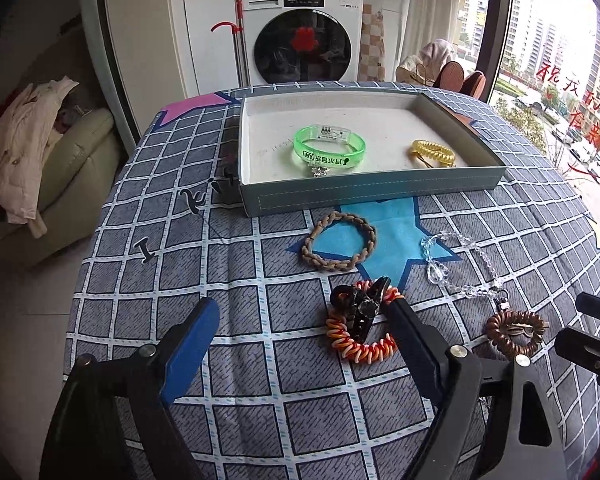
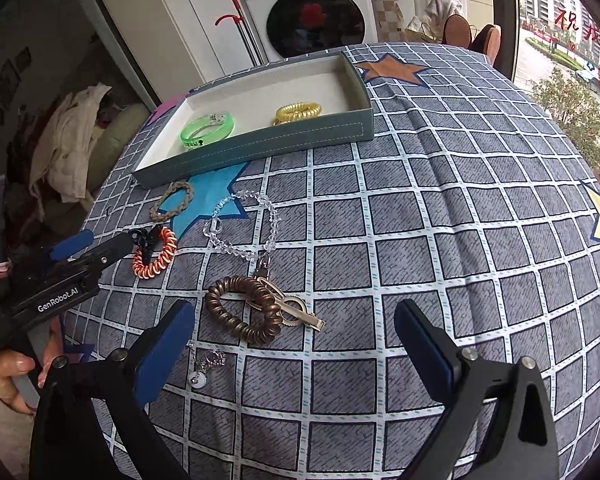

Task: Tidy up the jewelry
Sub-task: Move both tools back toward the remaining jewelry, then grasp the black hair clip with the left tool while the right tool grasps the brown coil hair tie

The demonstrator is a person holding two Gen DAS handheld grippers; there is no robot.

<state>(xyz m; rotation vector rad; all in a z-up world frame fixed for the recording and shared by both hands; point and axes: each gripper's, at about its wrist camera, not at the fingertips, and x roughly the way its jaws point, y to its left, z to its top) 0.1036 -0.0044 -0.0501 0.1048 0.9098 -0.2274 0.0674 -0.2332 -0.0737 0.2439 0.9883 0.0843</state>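
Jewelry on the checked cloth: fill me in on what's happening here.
A person is sorting jewelry into the tray. The green bangle and yellow coil tie are already inside. The left tool is open beside the orange coil bracelet with the black claw clip. The right tool is open near the brown coil tie.
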